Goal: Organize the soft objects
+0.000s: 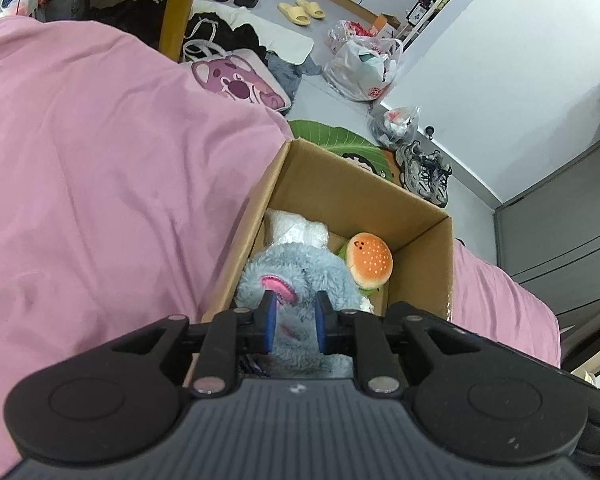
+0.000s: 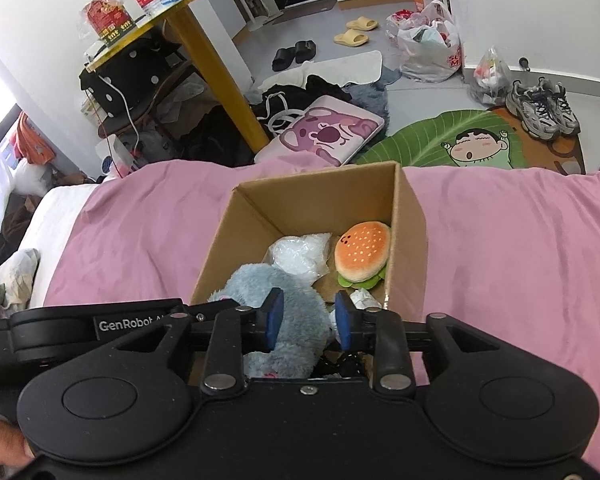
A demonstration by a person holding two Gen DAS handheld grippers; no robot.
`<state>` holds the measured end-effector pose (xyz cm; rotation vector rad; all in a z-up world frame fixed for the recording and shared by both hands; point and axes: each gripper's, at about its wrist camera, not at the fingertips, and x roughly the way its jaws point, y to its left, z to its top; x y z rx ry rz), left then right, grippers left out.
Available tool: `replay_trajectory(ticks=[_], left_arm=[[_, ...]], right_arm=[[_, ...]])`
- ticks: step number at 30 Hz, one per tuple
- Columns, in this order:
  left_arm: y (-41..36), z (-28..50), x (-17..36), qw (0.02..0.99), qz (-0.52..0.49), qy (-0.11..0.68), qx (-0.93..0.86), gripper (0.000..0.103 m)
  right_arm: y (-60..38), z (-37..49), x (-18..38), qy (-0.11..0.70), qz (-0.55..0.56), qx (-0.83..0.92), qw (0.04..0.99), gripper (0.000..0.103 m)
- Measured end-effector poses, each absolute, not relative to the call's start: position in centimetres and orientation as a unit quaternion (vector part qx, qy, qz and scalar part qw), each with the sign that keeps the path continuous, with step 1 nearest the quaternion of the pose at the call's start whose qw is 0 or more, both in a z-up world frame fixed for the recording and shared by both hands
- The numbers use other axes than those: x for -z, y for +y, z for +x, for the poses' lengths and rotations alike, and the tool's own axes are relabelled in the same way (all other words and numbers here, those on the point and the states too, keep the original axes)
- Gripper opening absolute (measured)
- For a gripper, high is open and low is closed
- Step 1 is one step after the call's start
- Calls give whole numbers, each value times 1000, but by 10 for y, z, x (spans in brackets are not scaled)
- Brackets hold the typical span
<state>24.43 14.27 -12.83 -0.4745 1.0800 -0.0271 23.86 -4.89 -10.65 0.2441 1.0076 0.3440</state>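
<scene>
A cardboard box (image 1: 364, 196) stands on the pink bed sheet (image 1: 100, 168); it also shows in the right wrist view (image 2: 320, 196). Inside lie a fluffy grey-blue plush (image 1: 300, 276) (image 2: 284, 292), a burger plush (image 1: 370, 260) (image 2: 362, 250) and a white soft bundle (image 1: 300, 232) (image 2: 300, 254). My left gripper (image 1: 296, 320) hovers over the grey plush with its blue pads apart, the plush showing between them. My right gripper (image 2: 308, 318) is open above the box's near edge, over the same plush. The left gripper's body (image 2: 100, 324) shows at the left of the right wrist view.
The floor beyond the bed holds a pink bear cushion (image 2: 324, 132), a leaf-shaped rug (image 2: 460, 140), grey sneakers (image 2: 544, 108), plastic bags (image 2: 428, 48), slippers (image 2: 356, 32) and dark clothes. A yellow-legged table (image 2: 216, 64) stands at left with a bottle.
</scene>
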Motion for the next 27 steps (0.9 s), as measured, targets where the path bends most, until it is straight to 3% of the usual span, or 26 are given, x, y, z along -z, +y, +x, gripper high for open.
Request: replay_trajectory(ticks=[3, 6, 10, 17, 27], left_arm=[[141, 244, 125, 827, -216, 519, 7, 20], [137, 243, 119, 829, -202, 522, 0, 29], [130, 235, 106, 837, -190, 514, -8, 50], [112, 223, 78, 855, -161, 492, -14, 76], [74, 198, 53, 868, -127, 480, -11, 84]], right_arm=[[-54, 234, 100, 471, 119, -164, 858, 43], [-59, 230, 95, 464, 124, -164, 862, 46], [-71, 222, 87, 452, 127, -158, 868, 55], [-97, 206, 80, 439, 137, -146, 876, 65], [-136, 181, 71, 415, 150, -135, 887, 98]])
